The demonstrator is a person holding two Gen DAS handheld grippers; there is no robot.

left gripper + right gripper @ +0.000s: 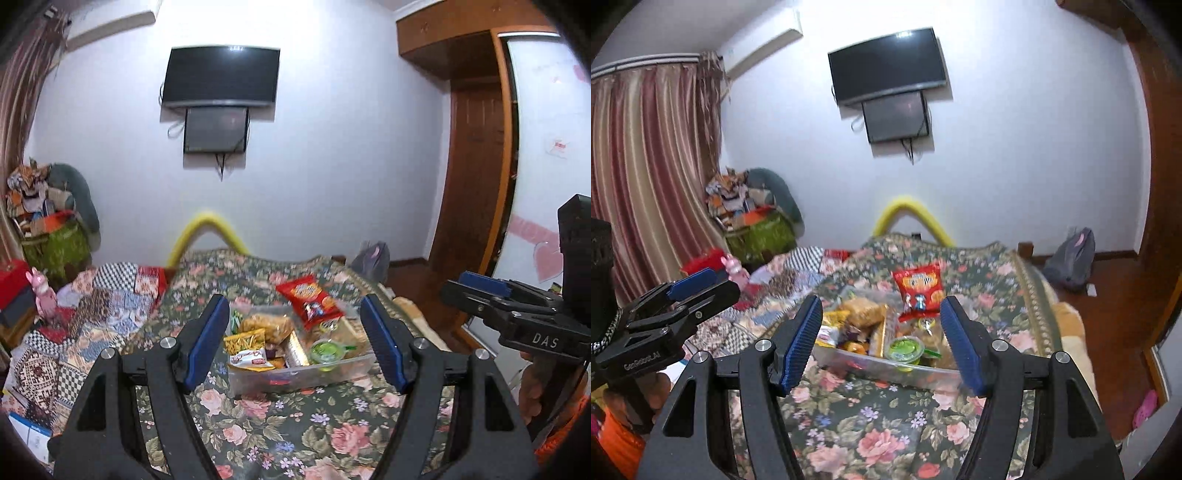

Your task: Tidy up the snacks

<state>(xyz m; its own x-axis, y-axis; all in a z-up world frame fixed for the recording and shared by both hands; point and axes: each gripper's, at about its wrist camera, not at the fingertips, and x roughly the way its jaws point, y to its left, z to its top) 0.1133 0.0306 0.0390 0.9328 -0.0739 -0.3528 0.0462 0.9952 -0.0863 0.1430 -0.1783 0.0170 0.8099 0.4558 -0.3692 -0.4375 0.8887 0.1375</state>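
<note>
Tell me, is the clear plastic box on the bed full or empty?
Full: the clear box holds many snack packs, and a red bag rests on top.

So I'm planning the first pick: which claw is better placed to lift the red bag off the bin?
Right, slightly. Both claws are open and empty, short of the bin. The red bag sits nearer the right claw than the left claw.

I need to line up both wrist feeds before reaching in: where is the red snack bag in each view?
Left wrist: red snack bag sits just right of centre, at the far right corner of the clear bin.
Right wrist: red snack bag sits just right of centre, at the bin's far side.
Shared landmark: green cup.
</note>
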